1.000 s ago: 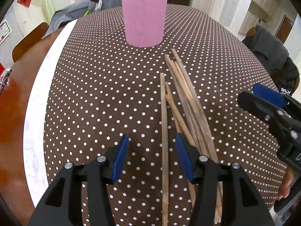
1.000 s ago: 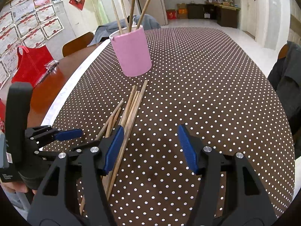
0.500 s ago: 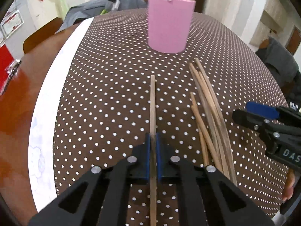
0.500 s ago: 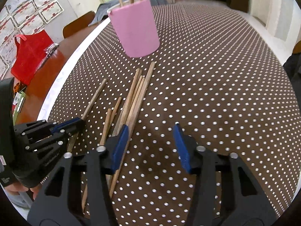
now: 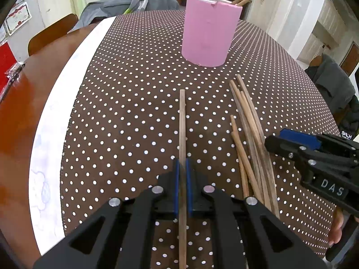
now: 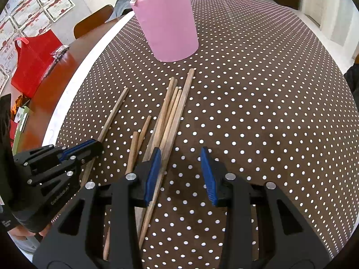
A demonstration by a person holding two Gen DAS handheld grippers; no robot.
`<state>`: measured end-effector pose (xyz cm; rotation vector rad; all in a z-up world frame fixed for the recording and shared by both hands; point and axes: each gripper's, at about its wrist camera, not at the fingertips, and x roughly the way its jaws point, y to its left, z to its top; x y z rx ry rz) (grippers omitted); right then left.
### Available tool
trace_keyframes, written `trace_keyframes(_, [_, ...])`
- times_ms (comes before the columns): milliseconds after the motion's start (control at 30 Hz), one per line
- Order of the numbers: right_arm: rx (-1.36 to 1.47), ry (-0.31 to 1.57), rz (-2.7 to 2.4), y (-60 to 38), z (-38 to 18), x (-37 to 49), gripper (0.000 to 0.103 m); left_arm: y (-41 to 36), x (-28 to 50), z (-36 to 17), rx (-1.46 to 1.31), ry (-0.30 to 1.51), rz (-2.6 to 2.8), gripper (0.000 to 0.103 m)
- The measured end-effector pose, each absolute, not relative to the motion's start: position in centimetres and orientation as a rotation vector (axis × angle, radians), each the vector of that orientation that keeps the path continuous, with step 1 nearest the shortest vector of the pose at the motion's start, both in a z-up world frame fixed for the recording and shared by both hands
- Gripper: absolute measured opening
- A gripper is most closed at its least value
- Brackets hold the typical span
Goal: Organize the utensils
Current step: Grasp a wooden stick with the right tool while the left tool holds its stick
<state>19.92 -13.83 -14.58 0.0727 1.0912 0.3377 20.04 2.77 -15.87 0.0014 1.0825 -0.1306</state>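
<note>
A pink cup [image 5: 208, 35] holding several chopsticks stands at the far side of the dotted tablecloth [image 5: 125, 116]. My left gripper [image 5: 182, 179] is shut on a single wooden chopstick [image 5: 182, 123], which points toward the cup and lies apart from the loose bundle of chopsticks [image 5: 251, 134] to its right. In the right wrist view, my right gripper [image 6: 180, 170] hangs low over the near end of that bundle [image 6: 170, 112]. Its jaws are closing; the left pad sits over the sticks, one stick runs just inside it, and nothing is pinched. The left gripper [image 6: 89, 148] shows at left.
The cloth's white border [image 5: 56, 134] and bare brown table [image 5: 18, 112] lie at the left. A red bag [image 6: 33, 60] and a chair [image 6: 92, 22] stand beyond it. A grey jacket [image 5: 125, 6] lies behind the cup; a dark jacket [image 5: 332, 85] hangs at the right.
My left gripper has shut on one chopstick and drawn it left, away from the bundle. The right gripper has come lower and nearer to the bundle while its jaws narrowed.
</note>
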Motion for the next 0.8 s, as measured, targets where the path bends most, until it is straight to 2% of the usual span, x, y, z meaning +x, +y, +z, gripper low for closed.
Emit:
trace_keyframes(367, [-0.045,1.132,0.296,-9.8,-14.8,22.0,0.034,2.3,21.6,-15.8,0.022,1.119,-0.124,0.007])
trace_keyframes(800, [-0.092,1.17,0.289,-9.8,-15.0,22.7,0.033,2.3,22.8,-15.7,0.042,1.147,-0.117,0.007])
